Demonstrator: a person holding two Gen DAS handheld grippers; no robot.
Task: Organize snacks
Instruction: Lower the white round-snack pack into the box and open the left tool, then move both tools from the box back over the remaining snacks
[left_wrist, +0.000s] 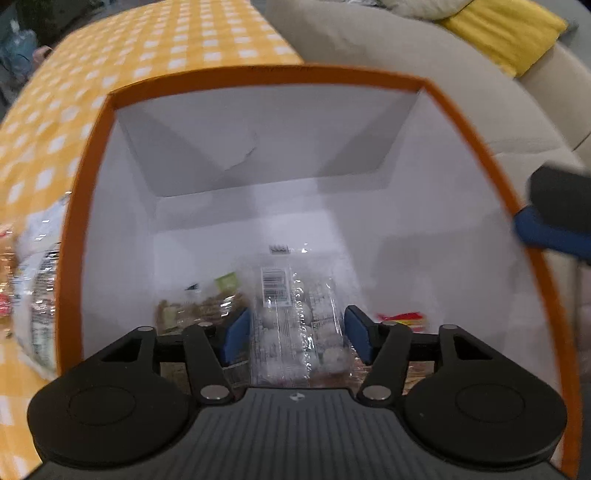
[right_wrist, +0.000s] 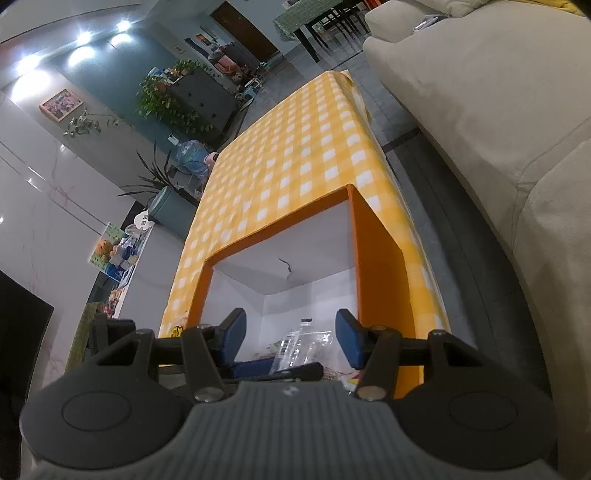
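Hovering with jaws spread over the orange box (left_wrist: 88, 206), the left gripper (left_wrist: 297, 334) frames a clear snack pack (left_wrist: 295, 314) lying inside at lower centre. More wrapped snacks (left_wrist: 33, 295) sit outside at left on the checked tablecloth (left_wrist: 147, 48). The right gripper (right_wrist: 290, 341), also spread and empty, hangs at the box's right rim beside the beige sofa (right_wrist: 498, 129).

Open cardboard box (left_wrist: 476, 147): orange outside and rim, plain white inside. Tablecloth (right_wrist: 295, 147): yellow-and-white gingham check. Cushioned sofa (right_wrist: 498, 110): beige. Gripper finger pads (left_wrist: 236, 338): blue, on black linkages. Clear snack packet (left_wrist: 295, 317): white pieces, black barcode.
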